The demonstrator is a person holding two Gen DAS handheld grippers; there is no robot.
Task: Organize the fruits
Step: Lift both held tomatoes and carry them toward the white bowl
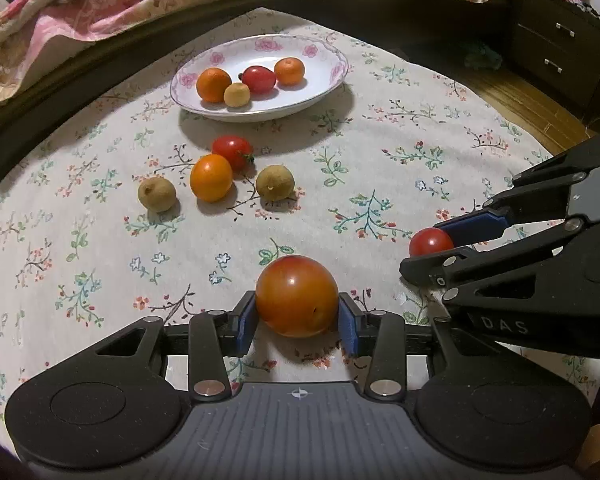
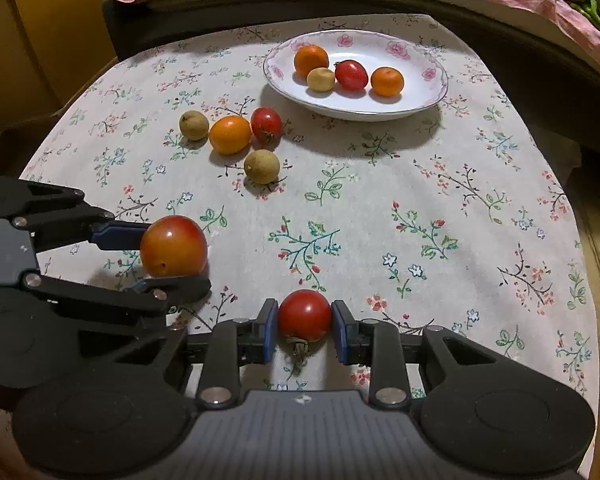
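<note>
Fruits: an orange-red tomato point(image 1: 297, 295) sat clamped in the left gripper point(image 1: 297, 320) jaws, a small red tomato point(image 2: 304, 315) clamped in the right gripper point(image 2: 304, 330) jaws, both low over the table point(image 2: 440, 200). Four fruits lay on the plate point(image 1: 324, 88), four more loose just before it.

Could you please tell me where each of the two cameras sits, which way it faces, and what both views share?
Left wrist: sits behind the left gripper, facing over the floral tablecloth toward the plate; its pads clamp an orange-red tomato, right gripper at right.
Right wrist: sits behind the right gripper, which clamps a small red tomato, facing the same way.
Shared: plate, both tomatoes, both grippers.
</note>
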